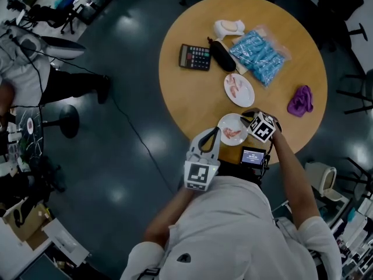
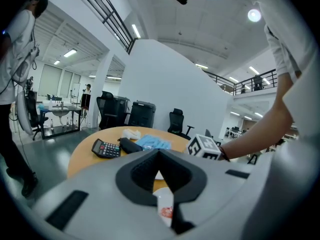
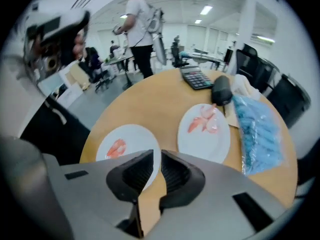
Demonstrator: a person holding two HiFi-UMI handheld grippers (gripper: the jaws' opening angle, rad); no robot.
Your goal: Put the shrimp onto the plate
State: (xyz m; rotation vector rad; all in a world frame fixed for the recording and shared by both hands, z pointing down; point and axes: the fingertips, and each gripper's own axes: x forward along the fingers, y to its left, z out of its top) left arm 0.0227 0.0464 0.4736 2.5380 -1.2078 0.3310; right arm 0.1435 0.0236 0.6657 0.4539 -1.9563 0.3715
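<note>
Your right fingers [image 3: 138, 172] stand just a slit apart, and there's nothing between them, only bare wood and a sliver of plate rim showing through the gap. The right gripper [image 3: 157, 153] hangs pointing steeply down beside the near plate [image 3: 140, 136], touching nothing. Your left gripper [image 2: 159, 153] waits at the table's [image 1: 186, 92] near edge with its tips together, and it's empty too. Through the hollow behind those tips you can glimpse the same plate.

On that near plate, at lower left in the right gripper view, lies one shrimp [image 3: 116, 147], pink and curled, left of the plate's middle. Just beyond sits the second plate [image 3: 210, 146], carrying a small cluster of shrimp [image 3: 205, 123] toward its far side. I can't tell from here which plate gives and which receives.

Either way, expect the shrimp to be light, soft and probably slick. It will likely skate on the smooth plate if you nudge it, and squash or squirt out if you pinch hard. I'd take it across the thick middle of the body rather than the thin tail. You'll want those right fingers wider than the present slit first, then a gentle close.

Farther back are the black case [image 1: 222, 55] and the calculator [image 1: 194, 56]. The blue packet [image 1: 259, 54] lies at upper right of the tabletop in the head view, and the purple cloth [image 1: 300, 101] sits well apart at the table's right edge.
</note>
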